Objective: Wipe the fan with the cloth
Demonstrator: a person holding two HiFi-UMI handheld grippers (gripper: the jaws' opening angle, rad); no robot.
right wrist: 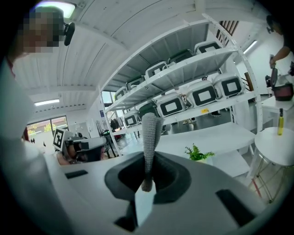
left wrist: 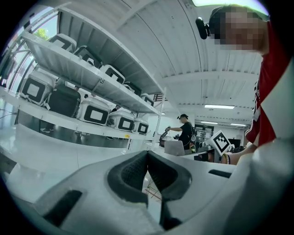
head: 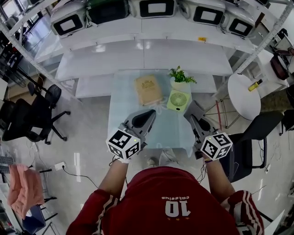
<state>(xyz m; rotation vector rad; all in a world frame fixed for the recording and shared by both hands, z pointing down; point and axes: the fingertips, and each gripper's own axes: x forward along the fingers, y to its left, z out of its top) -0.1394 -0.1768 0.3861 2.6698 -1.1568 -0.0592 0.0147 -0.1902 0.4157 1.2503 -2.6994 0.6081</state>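
- The person's red shirt (head: 174, 202) fills the bottom of the head view. Both forearms reach forward from it toward the fan (head: 178, 100).
- The left gripper (head: 151, 112) is held on the near-left side of the fan, clearly apart from it. Its marker cube (head: 123, 144) sits back at the hand.
- In the left gripper view the 2 dark jaws meet at their tips, closed on nothing.
- The right gripper (head: 190, 105) comes in from the near-right side of the fan, with its marker cube (head: 216, 146) at the hand. Its tip shows just beside the fan's right edge. I cannot tell whether it touches.
- In the right gripper view its 2 grey pads (right wrist: 150, 133) are pressed flat together and stand up as 1 thin strip. Nothing is caught between them.
- The fan is small and pale green, with a round grille. It stands on the glass-topped table (head: 124, 105), toward the far right part of it.
- The cloth (head: 148, 89) is tan and lies flat on the table just left of the fan. Neither gripper is on it.
- A white cord (head: 161, 109) lies on the table at the fan's near-left corner.
- A small potted plant (head: 181, 75) stands just behind the fan.
- White shelves (head: 142, 55) run behind the fan, with a row of white cases (head: 157, 8) on the upper level.
- A round white table (head: 245, 92) stands well right of the fan and carries a yellow bottle (head: 255, 85).
- Black office chairs (head: 41, 114) stand well left of the fan.
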